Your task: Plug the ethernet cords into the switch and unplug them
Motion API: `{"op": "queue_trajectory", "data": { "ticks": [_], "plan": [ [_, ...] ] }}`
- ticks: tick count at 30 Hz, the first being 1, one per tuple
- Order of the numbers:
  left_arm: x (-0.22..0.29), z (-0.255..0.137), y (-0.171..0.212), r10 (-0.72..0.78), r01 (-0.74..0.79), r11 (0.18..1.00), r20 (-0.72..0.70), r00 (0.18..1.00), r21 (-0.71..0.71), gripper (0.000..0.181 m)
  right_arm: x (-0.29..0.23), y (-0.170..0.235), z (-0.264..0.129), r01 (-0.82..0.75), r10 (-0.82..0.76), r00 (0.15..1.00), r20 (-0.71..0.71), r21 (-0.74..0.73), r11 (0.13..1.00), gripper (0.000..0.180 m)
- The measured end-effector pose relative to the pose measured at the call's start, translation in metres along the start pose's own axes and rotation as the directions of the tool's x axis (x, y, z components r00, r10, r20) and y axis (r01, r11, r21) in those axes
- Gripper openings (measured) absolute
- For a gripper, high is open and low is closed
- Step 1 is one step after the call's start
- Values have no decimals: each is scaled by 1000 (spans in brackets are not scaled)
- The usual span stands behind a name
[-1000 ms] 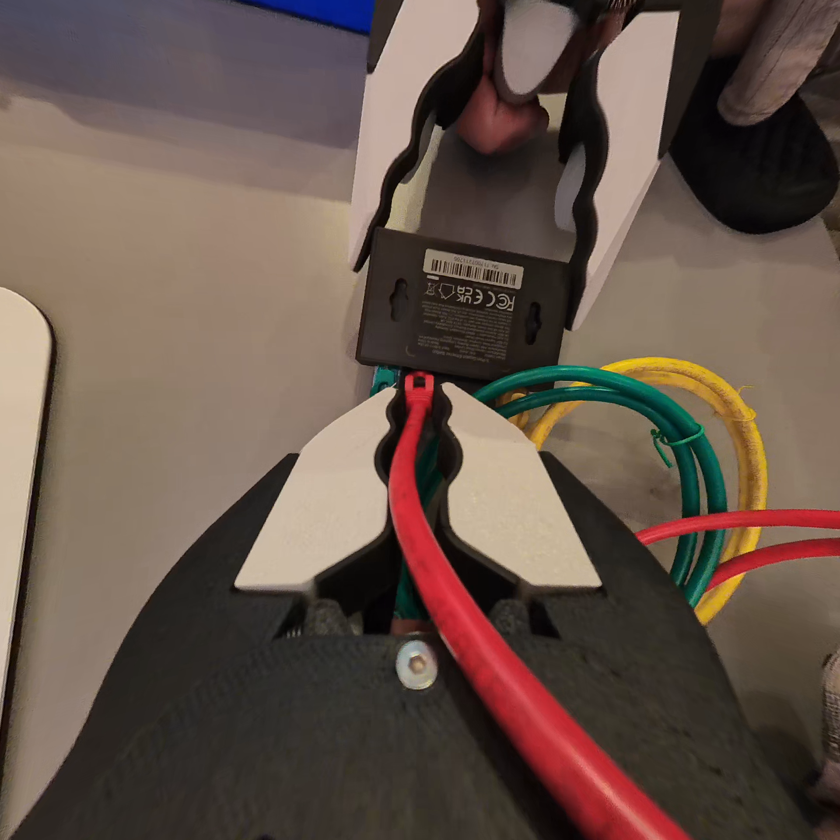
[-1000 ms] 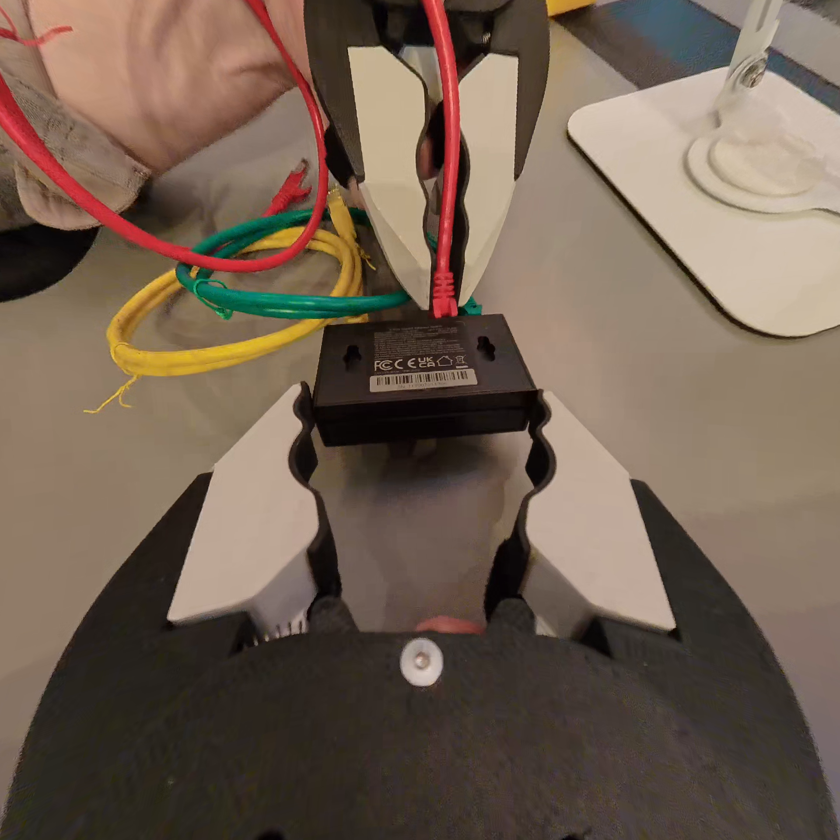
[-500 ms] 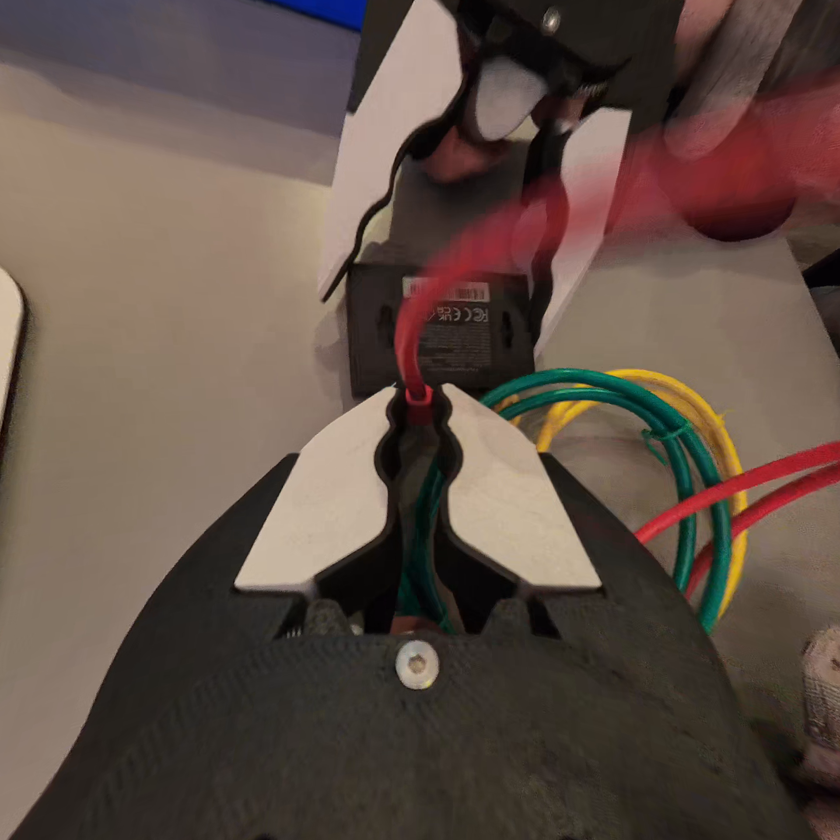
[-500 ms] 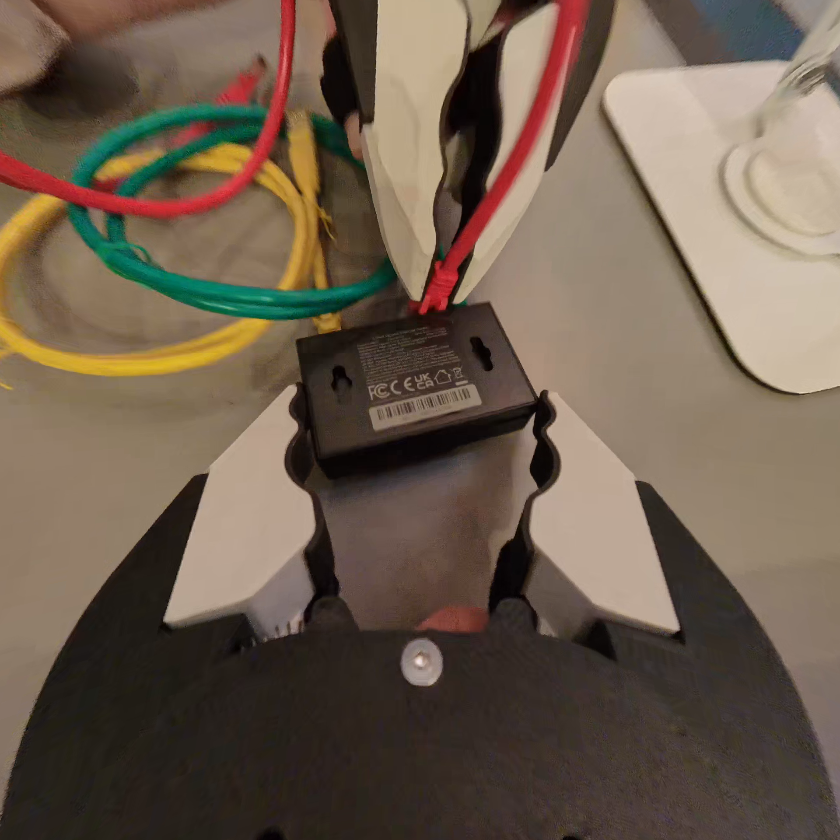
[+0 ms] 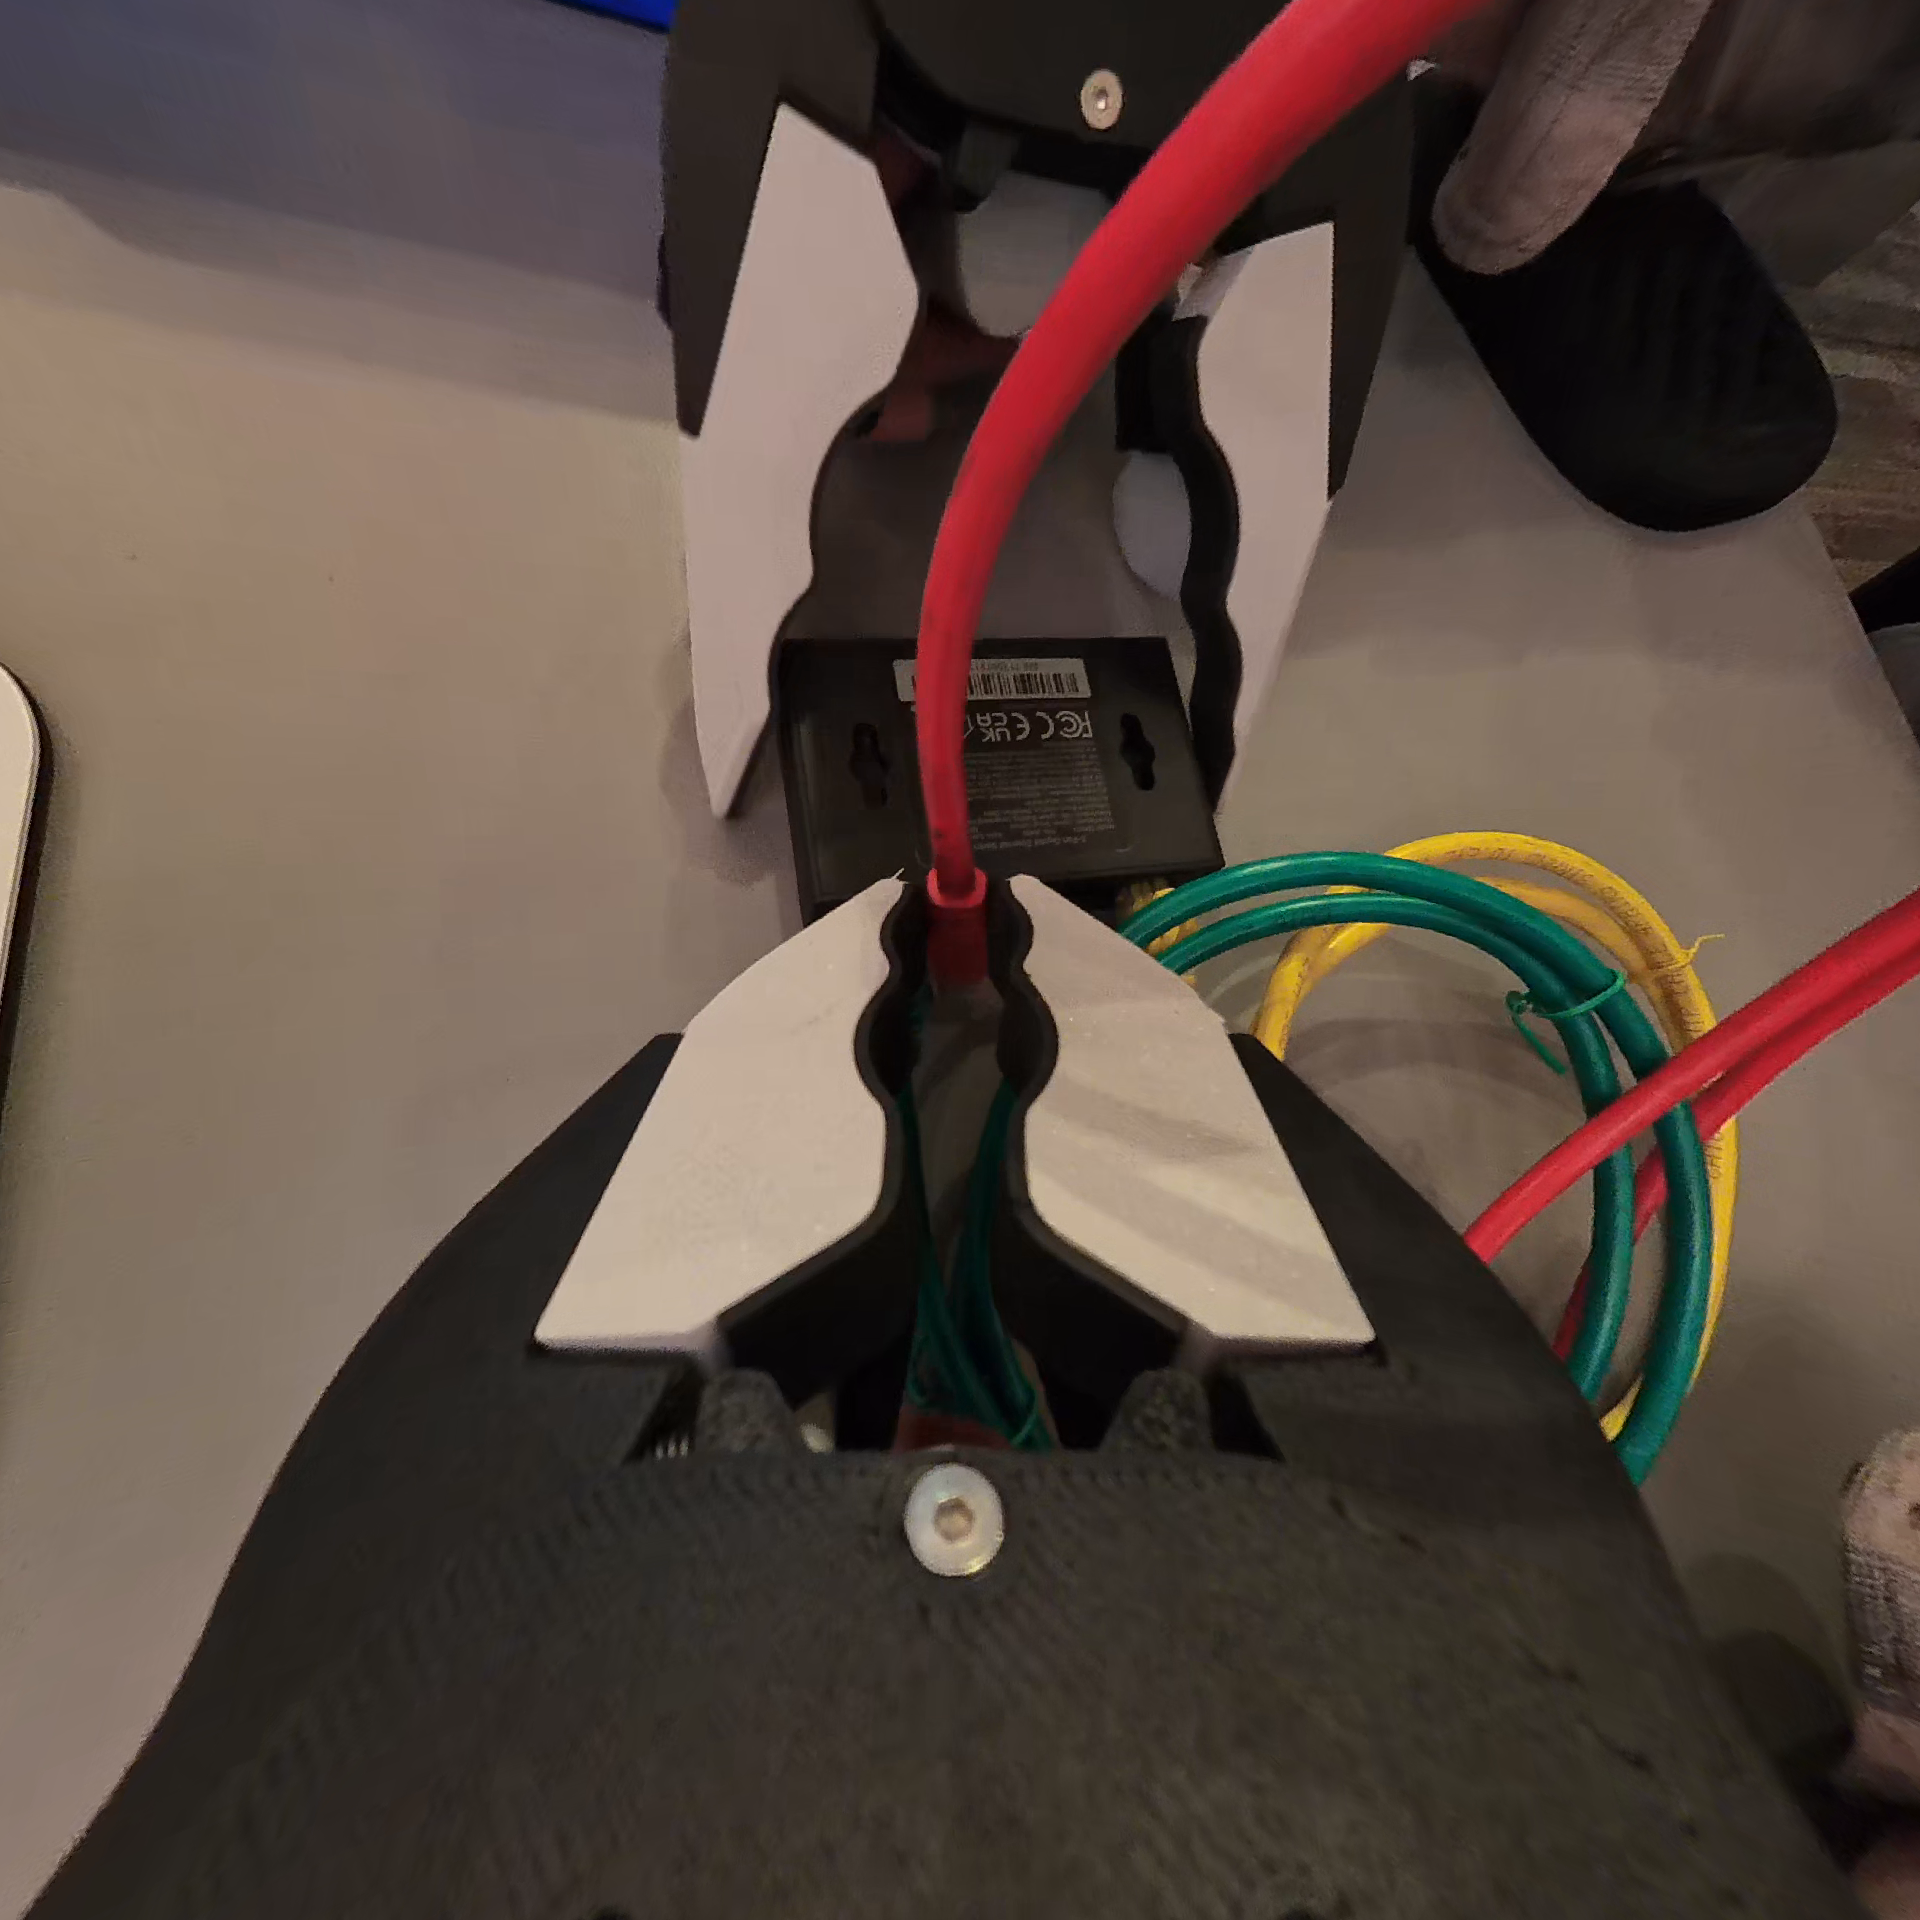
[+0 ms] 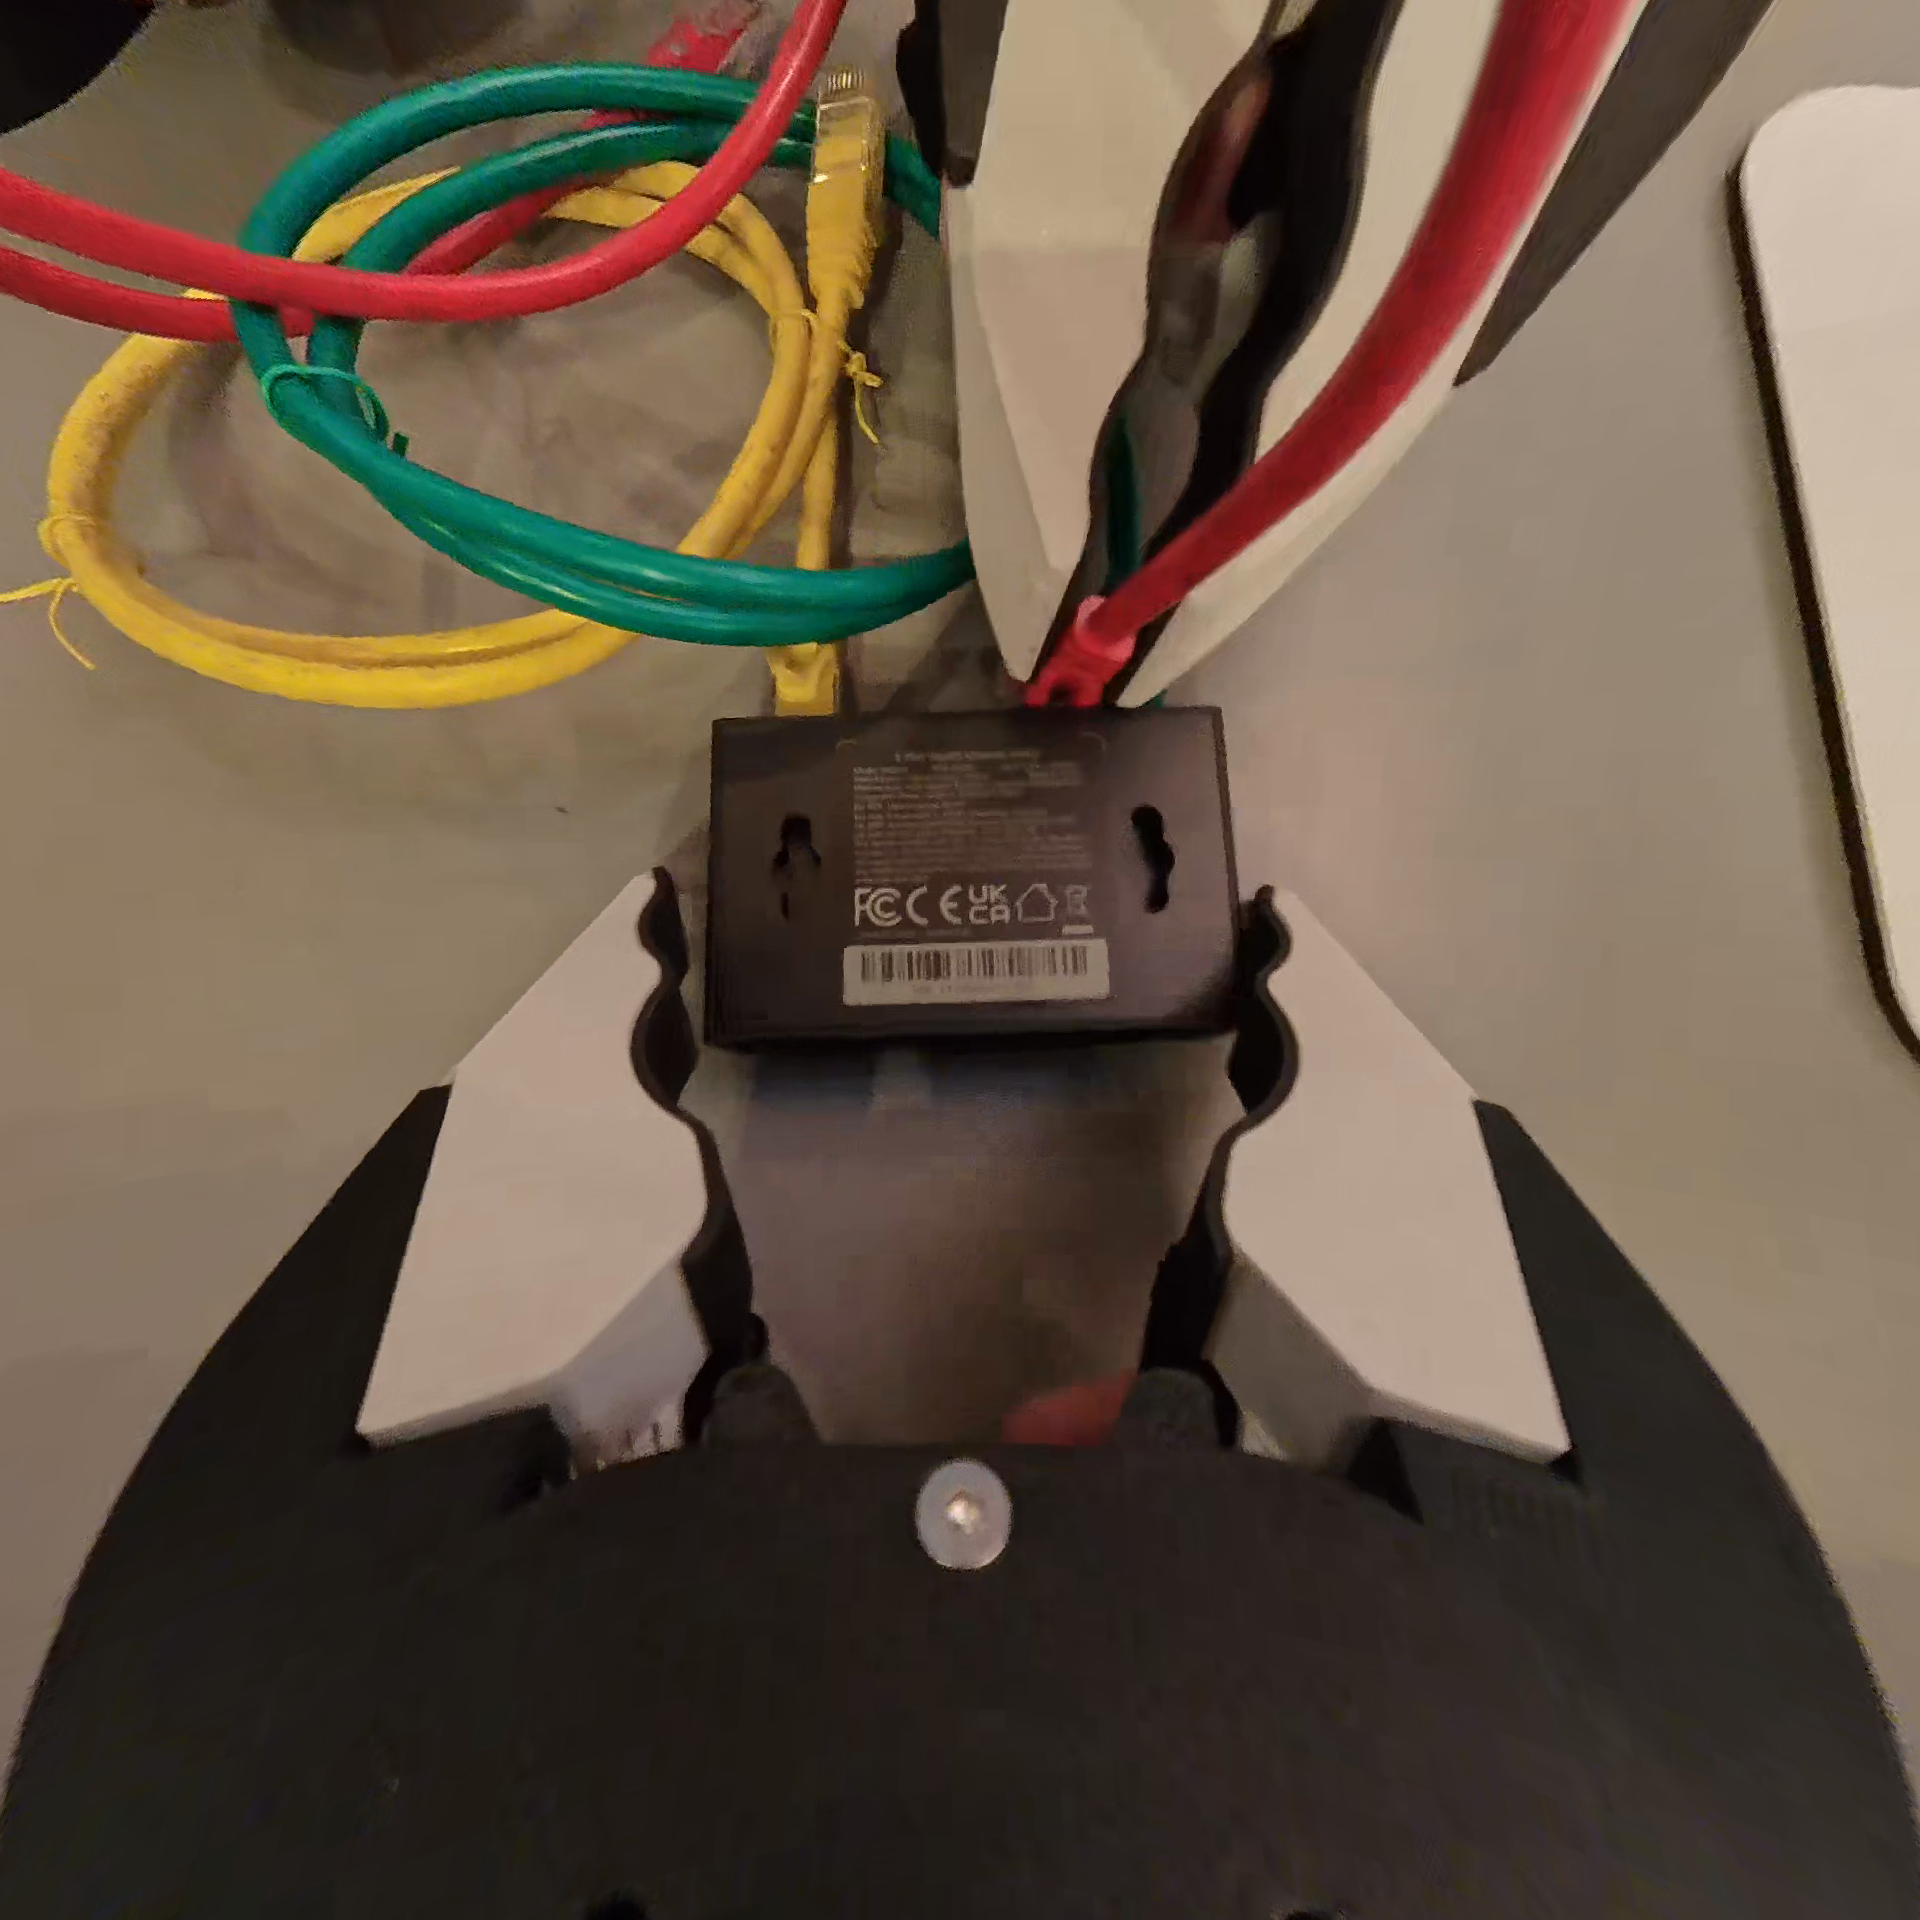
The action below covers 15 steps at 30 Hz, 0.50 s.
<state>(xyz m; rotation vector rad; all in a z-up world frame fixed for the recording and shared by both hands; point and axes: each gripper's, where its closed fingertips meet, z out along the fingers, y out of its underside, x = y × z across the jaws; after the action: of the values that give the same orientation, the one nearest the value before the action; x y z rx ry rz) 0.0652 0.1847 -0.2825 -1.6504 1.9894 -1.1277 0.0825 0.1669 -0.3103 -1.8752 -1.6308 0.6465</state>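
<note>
White-padded and black-bodied, the left tool (image 5: 954,896) is clenched on the red ethernet cord (image 5: 951,727) at its plug boot, right at the port edge of the small black plastic switch (image 6: 966,883). The right tool (image 6: 961,914) grips that box by its two ends, label side up on the pale grey surface (image 5: 364,623). Yellow (image 6: 416,665) and green (image 6: 582,561) cords lie coiled beside it; a skewed pull could snap the clip or twist the switch loose.
</note>
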Motion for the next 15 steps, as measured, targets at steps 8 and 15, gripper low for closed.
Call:
{"op": "queue_trajectory", "data": {
  "ticks": [8,15],
  "plan": [
    [0,-2,-1,4,-4,1000,-1,1000,20,12,0,-6,0,-43,43,999,-5,34,999,99],
    [-2,-51,-45,48,-71,965,99,994,252,12,13,-27,-36,-87,103,992,-77,189,978,98]
  ]
}}
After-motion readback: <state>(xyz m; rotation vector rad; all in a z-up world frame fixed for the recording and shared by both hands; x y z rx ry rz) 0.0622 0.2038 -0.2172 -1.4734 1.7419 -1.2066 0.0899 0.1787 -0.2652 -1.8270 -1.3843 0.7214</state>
